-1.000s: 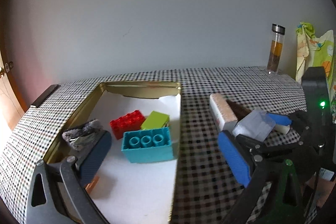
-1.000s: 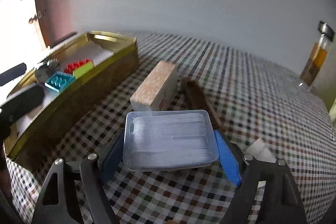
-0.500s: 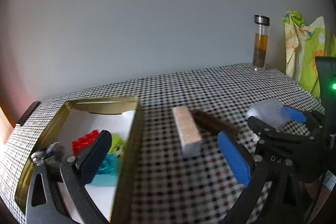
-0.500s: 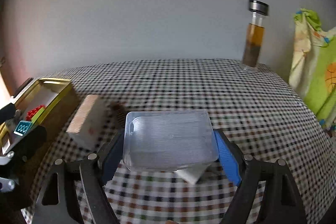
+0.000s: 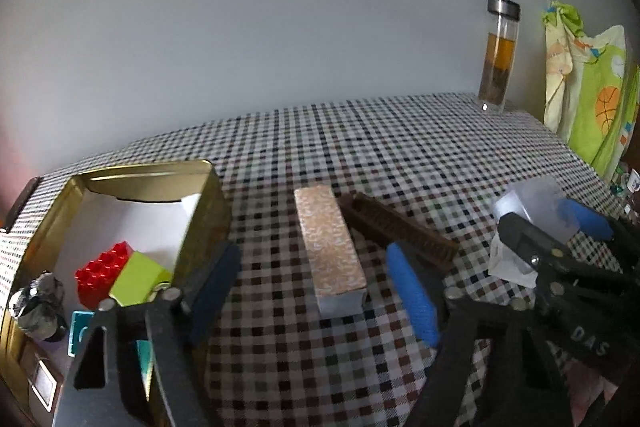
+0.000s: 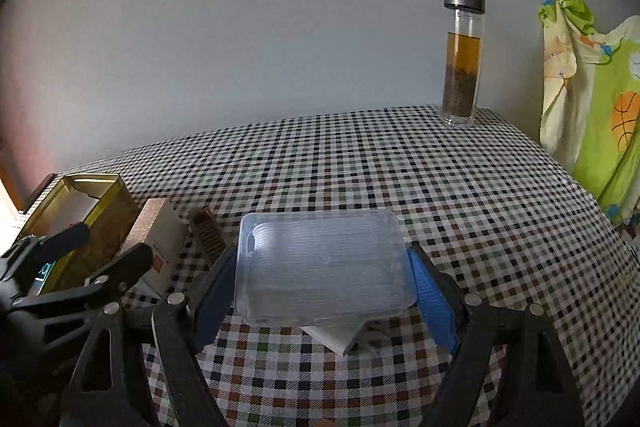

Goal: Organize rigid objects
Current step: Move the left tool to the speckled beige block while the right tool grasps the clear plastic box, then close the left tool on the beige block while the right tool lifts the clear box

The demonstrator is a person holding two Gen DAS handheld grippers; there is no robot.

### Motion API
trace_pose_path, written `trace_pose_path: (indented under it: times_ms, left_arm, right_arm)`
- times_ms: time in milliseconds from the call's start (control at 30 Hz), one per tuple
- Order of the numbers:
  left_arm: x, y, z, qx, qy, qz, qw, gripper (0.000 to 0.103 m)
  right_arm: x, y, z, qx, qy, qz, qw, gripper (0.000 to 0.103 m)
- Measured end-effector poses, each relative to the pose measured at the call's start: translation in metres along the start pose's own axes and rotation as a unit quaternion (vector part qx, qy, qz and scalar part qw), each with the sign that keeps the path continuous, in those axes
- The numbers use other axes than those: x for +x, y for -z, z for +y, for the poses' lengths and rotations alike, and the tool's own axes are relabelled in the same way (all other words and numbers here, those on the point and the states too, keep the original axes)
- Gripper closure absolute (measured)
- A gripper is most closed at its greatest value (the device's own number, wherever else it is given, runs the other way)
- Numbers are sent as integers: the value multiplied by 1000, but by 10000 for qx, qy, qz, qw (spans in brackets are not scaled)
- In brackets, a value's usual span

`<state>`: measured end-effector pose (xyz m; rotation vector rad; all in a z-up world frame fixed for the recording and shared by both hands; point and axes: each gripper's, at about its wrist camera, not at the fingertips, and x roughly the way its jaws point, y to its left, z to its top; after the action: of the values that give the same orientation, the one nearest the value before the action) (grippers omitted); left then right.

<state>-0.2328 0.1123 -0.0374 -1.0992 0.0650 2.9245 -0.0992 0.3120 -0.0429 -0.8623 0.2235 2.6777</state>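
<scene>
Sorting loose hard items into the gold tin (image 5: 208, 195) looks to be the step in hand, with two pieces being taken at once. Spread under everything is the checked table (image 5: 400, 147). The tin sits just left of the left tongs (image 5: 312, 291), its near wall right beside their left finger, and it already holds a red brick (image 5: 102, 267), a lime block (image 5: 136, 279), a teal block (image 5: 80, 331) and a crumpled grey lump (image 5: 36, 303).

The clear plastic box (image 6: 324, 267) is clamped across its width between the pads of the right tongs (image 6: 324, 287), lifted above a white scrap (image 6: 340, 337) on the cloth.

The patterned carton (image 5: 332, 251) lies lengthwise between the fingers of the left tongs, whose jaws are closing; the pads do not yet press its sides. The brown comb (image 5: 396, 227) lies touching or just beside the carton's right side, ahead of the right finger.

I judge the next move needs the left tongs to close squarely on the carton without catching the comb, then swing left over the tin wall.
</scene>
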Motion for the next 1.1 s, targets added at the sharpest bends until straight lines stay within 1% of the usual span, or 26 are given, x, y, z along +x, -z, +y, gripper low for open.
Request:
trace_pose_path:
  times_ms: [100, 133, 167, 200, 233, 267, 300, 533, 767, 833, 967, 1100]
  left_arm:
    - [6, 1, -2, 4, 51, 93, 9999, 30]
    - [10, 1, -2, 18, 65, 166, 9998, 36]
    - [11, 1, -1, 2, 114, 192, 9998, 49]
    - [14, 0, 0, -34, 168, 241, 9996, 54]
    - [15, 0, 2, -56, 200, 276, 9994, 64]
    - [17, 0, 3, -90, 279, 317, 9991, 75]
    - [17, 0, 4, -110, 307, 331, 9989, 79]
    - [9, 4, 8, -87, 325, 204, 9992, 79]
    - [-8, 11, 8, 24, 261, -44, 9996, 79]
    - [-11, 11, 5, 60, 246, -96, 9996, 79]
    - [-24, 16, 4, 109, 161, -311, 9993, 79]
    - [-36, 21, 7, 69, 114, -507, 9986, 79]
  right_arm:
    - [-2, 2, 4, -66, 35, -22, 10000, 20]
    - [-1, 2, 3, -74, 34, -17, 10000, 20]
    - [0, 1, 4, -82, 32, 4, 10000, 20]
    - [1, 1, 3, -84, 35, 18, 10000, 20]
    - [0, 2, 4, -83, 42, 16, 10000, 20]
    - [0, 2, 4, -83, 45, 4, 10000, 20]
    - [-2, 2, 4, -104, -18, 56, 9999, 20]
    - [-12, 1, 5, -179, -28, -74, 9998, 20]
    - [-29, 3, 4, -226, -91, -501, 9984, 20]
    - [-32, 4, 5, -273, -88, -550, 9981, 20]
    - [-33, 4, 5, -275, -87, -573, 9979, 20]
    - [-41, 7, 5, -303, -66, -750, 9967, 20]
